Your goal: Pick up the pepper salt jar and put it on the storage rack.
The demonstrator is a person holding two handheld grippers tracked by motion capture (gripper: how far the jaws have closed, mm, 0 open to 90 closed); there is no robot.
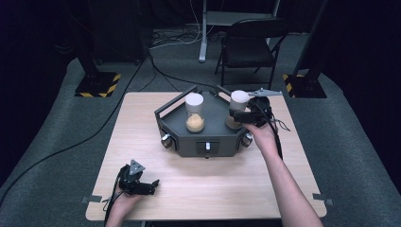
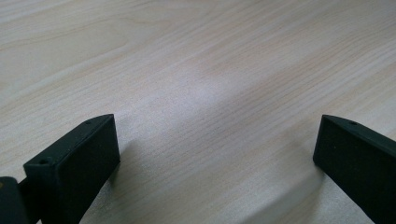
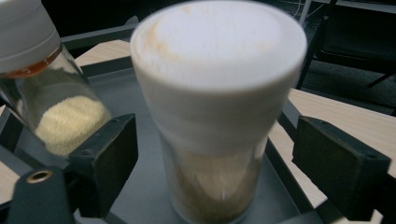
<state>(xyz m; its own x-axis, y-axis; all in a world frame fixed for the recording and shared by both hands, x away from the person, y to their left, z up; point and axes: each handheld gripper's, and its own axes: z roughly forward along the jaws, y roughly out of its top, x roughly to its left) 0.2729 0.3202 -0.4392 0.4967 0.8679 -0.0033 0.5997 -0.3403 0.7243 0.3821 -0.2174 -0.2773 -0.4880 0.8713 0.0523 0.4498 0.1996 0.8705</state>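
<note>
Your right gripper point(image 3: 215, 163) brackets the jar point(image 3: 217, 112) with jaws wide, holding nothing; it's likely rigid, smooth, light—squeeze below the cap.

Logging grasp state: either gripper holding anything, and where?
Nothing held. Right gripper is open, its fingers flanking the jar below the cap. Left gripper is open over table.

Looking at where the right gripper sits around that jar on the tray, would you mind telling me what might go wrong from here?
1. The right gripper is open around the right-hand jar, with gaps on both sides; closing off-centre could tip this tall, narrow jar.
2. The second jar stands close by on the same grey tray, so a sideways swing might knock it.
3. The tray's raised rail could catch the jar if it is lifted too low.
</note>
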